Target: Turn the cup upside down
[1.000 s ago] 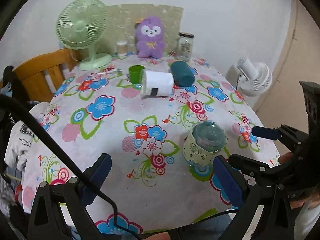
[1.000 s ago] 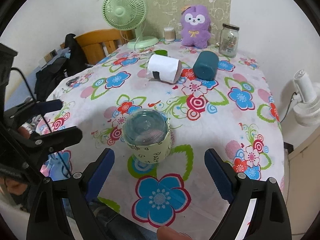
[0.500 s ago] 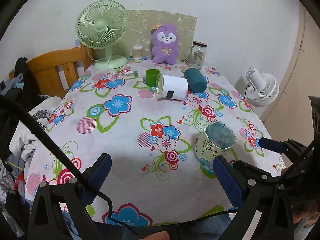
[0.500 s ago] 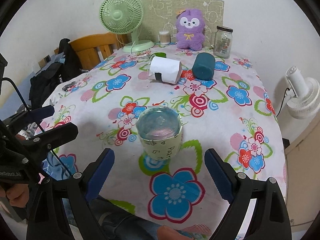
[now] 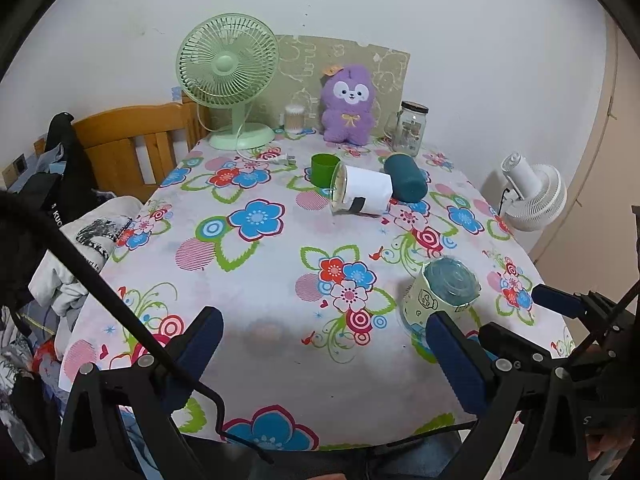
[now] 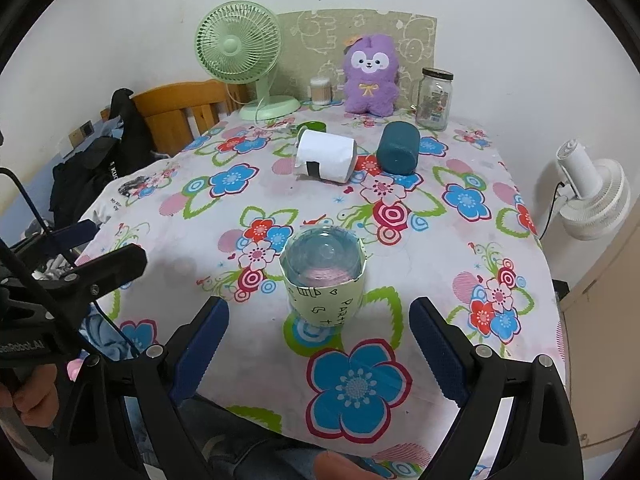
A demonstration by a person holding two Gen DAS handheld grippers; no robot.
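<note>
Two grippers in view, left gripper [image 5: 322,320] and right gripper [image 6: 319,320], both with fingers spread wide and clamped on nothing. Cup [image 6: 324,264] standing alone on the tabletop [image 6: 420,264] near the front edge, right of centre, just ahead of the right gripper and in line with the gap between its fingers, untouched. Long axis vertical. Concentric rings on the upper face: probably closed base up and mouth down, though not certain through the clear material. Treat as light, rigid and possibly breakable. Expect the clear wall to be slippery and the green paper sleeve [image 6: 320,308] to give better grip. Take hold across the sleeve at mid-height, fingers on opposite sides, with a moderate squeeze. Avoid the bare upper band. Keep clear of the front edge during any turn.
</note>
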